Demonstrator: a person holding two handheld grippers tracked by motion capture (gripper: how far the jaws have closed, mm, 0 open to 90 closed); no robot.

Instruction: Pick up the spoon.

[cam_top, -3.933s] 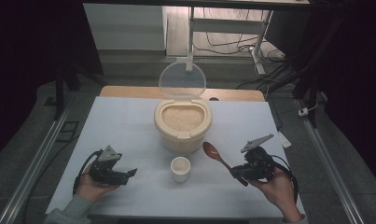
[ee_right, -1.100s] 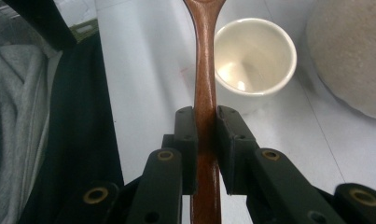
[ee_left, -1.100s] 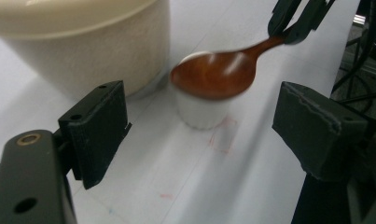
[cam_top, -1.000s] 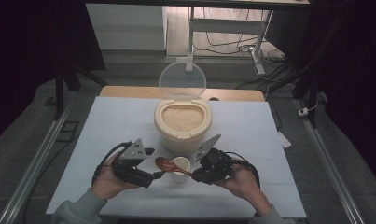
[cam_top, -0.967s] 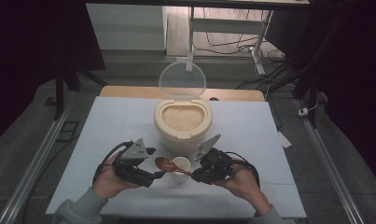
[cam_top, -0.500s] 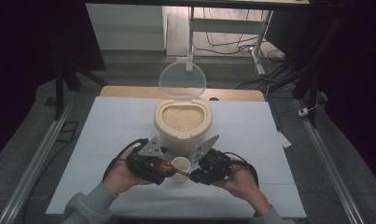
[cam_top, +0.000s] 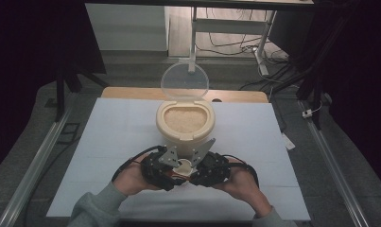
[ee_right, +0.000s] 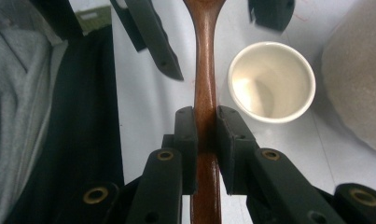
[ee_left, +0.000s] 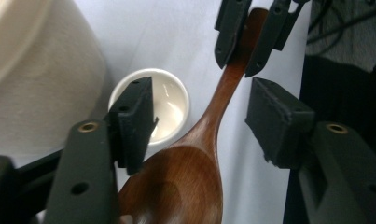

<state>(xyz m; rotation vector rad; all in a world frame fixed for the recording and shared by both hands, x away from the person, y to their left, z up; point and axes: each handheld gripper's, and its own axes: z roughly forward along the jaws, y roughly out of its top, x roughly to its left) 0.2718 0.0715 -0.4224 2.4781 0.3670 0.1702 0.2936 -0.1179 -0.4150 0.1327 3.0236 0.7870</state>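
Gripper on the right clamps spoon, bowl cropped.

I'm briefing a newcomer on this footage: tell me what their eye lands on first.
The wooden spoon at the near middle of the table: the right gripper clamps its handle, while the left gripper, whose jaws have just been closing, straddles its bowl without touching. Beside it stands a small empty white cup, and behind that the rice container with its clear lid raised.
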